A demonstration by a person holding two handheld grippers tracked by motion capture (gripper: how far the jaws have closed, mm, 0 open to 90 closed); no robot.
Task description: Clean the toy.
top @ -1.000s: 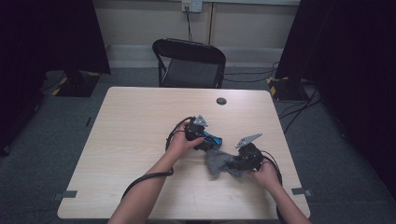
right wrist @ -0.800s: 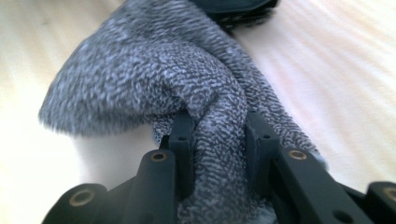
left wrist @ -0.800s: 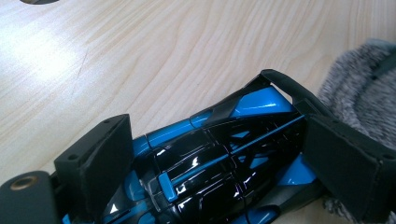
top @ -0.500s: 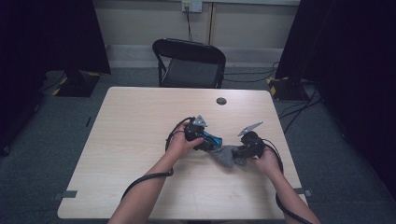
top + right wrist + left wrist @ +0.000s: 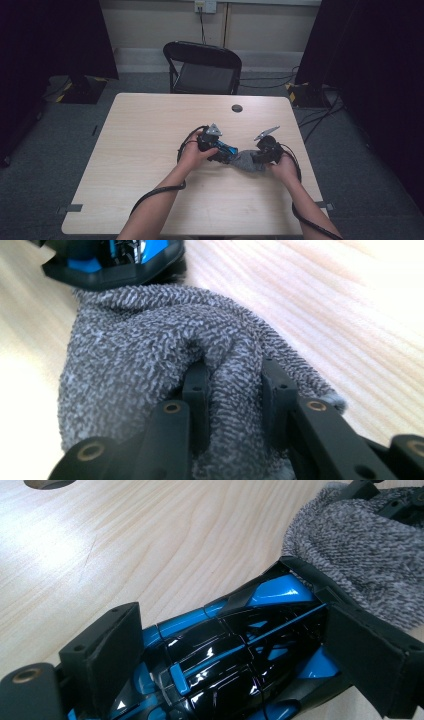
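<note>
A blue and black toy car (image 5: 226, 149) lies low over the table, and my left gripper (image 5: 229, 153) is shut on it. In the left gripper view the pads (image 5: 107, 650) press on both sides of the car (image 5: 240, 650). A grey knitted cloth (image 5: 246, 162) touches the car's far end, and the same cloth (image 5: 360, 560) covers that end. My right gripper (image 5: 258, 157) is shut on a fold of the cloth (image 5: 150, 350). Its fingers (image 5: 197, 385) pinch the fabric. The car's end (image 5: 115, 255) sits just beyond the cloth.
The light wooden table (image 5: 150, 130) has a small dark round hole (image 5: 237, 108) near its far edge. A black folding chair (image 5: 202, 65) stands behind the table. Cables trail from both grippers across the table's near side.
My right hand has moved away from the table's near edge, carrying the grey cloth up against the car's end. The left hand and the car have stayed put.
</note>
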